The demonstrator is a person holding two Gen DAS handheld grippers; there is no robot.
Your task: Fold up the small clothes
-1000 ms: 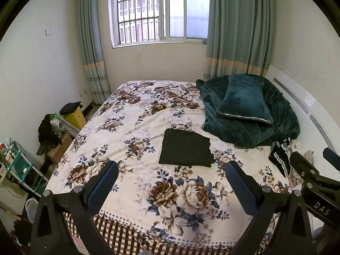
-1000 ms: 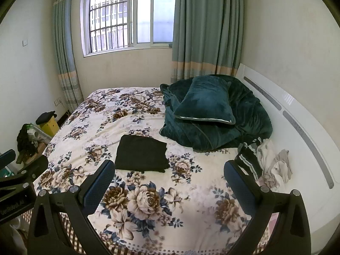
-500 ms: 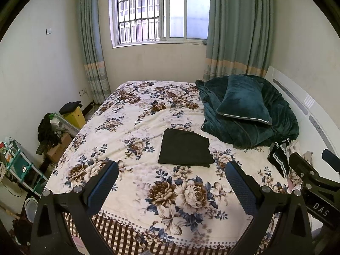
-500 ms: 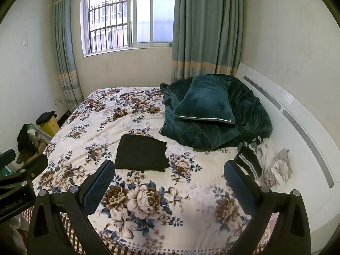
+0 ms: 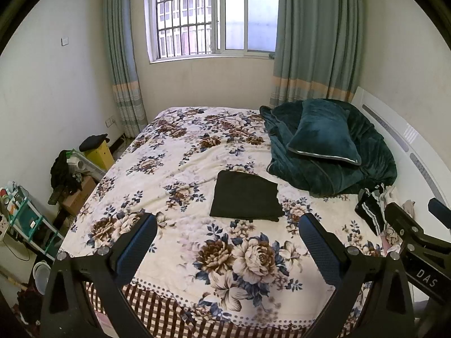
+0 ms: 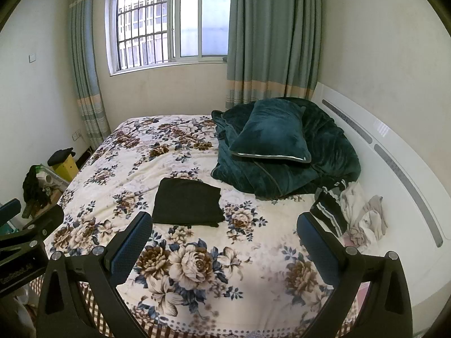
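Note:
A black garment lies folded into a neat rectangle on the floral bedspread, mid-bed. A heap of unfolded small clothes, black-and-white striped and pale pieces, sits by the white headboard at the right. My left gripper hovers open above the bed's near edge, nothing between its fingers. My right gripper is open too, held beside it to the right and empty. Each gripper shows at the edge of the other's view.
A dark green blanket with a matching pillow is piled at the far right of the bed. The white headboard runs along the right. Clutter, a yellow box and a small shelf stand on the floor at the left.
Both views have shifted very slightly; the folded garment and the clothes heap lie where they were, and both grippers stay open and empty.

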